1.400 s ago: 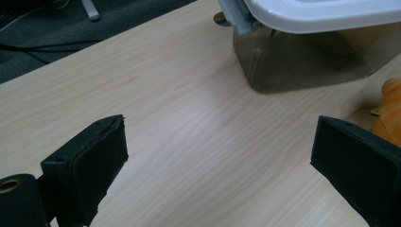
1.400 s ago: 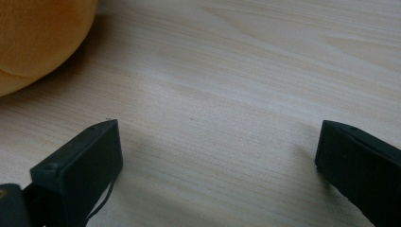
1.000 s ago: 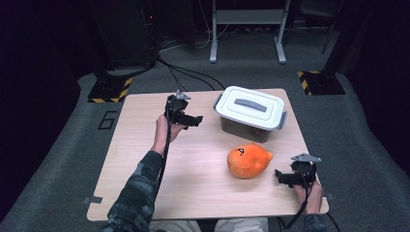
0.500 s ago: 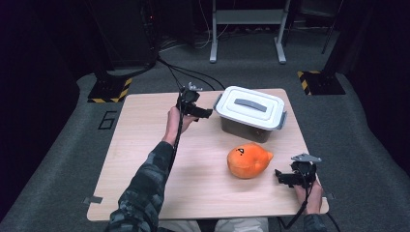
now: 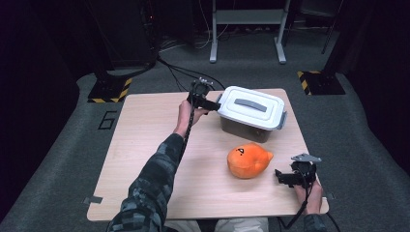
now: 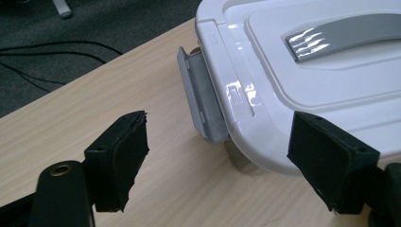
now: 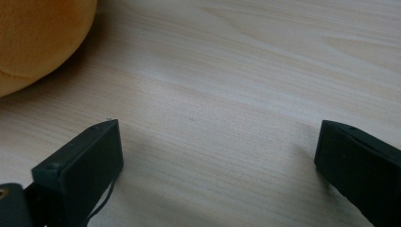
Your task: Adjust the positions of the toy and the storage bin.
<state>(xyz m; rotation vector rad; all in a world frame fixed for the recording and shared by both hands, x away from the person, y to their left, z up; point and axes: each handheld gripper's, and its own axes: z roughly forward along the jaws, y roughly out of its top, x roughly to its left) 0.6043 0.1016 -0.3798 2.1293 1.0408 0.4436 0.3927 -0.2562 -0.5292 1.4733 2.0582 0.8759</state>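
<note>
At the near right table edge the right gripper (image 5: 286, 177) rests wide open and empty, just right of the orange plush toy (image 5: 248, 160); farther off, the left gripper (image 6: 217, 161), jaws just narrowing yet clear of contact, faces the grey latch (image 6: 202, 97) of the white lidded box (image 5: 250, 112); the latch looks stiff, smooth and slippery, so pinch its lower lip squarely.

The left gripper (image 5: 209, 102) is now nearer to the white plastic storage box with a grey handle (image 5: 251, 113) than before; it has travelled across the light wooden tabletop (image 5: 145, 145) toward the box's left end. Its jaws have just been closing, and the grey side latch (image 6: 203, 101) of the box now stands between them, not yet touched by the pads.
</note>
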